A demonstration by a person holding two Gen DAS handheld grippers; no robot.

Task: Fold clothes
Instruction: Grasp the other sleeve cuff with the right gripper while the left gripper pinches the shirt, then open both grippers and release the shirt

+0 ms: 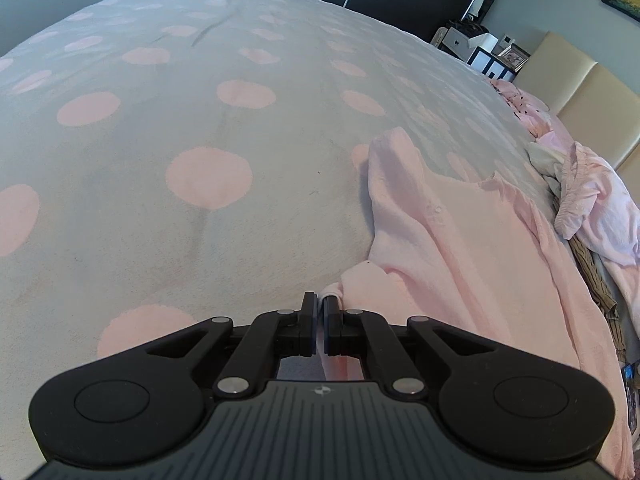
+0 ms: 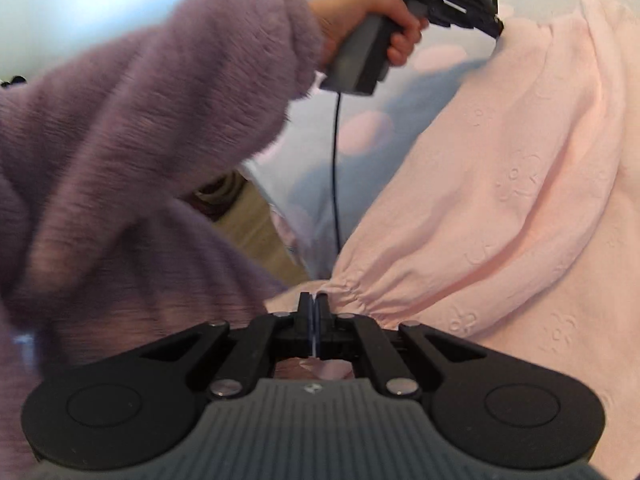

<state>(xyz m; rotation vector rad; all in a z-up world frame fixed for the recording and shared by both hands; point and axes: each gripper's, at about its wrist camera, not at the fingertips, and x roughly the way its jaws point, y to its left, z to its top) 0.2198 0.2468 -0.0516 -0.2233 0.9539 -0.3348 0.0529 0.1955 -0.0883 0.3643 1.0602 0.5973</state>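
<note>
Both tongs, left (image 1: 321, 304) and right (image 2: 313, 300), pinching pink garment (image 1: 460, 240) hem near bed (image 1: 200, 120) edge; keep tension even, lay flat before folding.

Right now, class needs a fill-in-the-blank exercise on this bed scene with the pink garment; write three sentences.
The grey bedspread is patterned with pink ____.
The left gripper has its jaws ____ on the pale pink embossed garment.
The person's fuzzy sleeve is ____ in colour.

Missing words: dots; shut; purple
</note>
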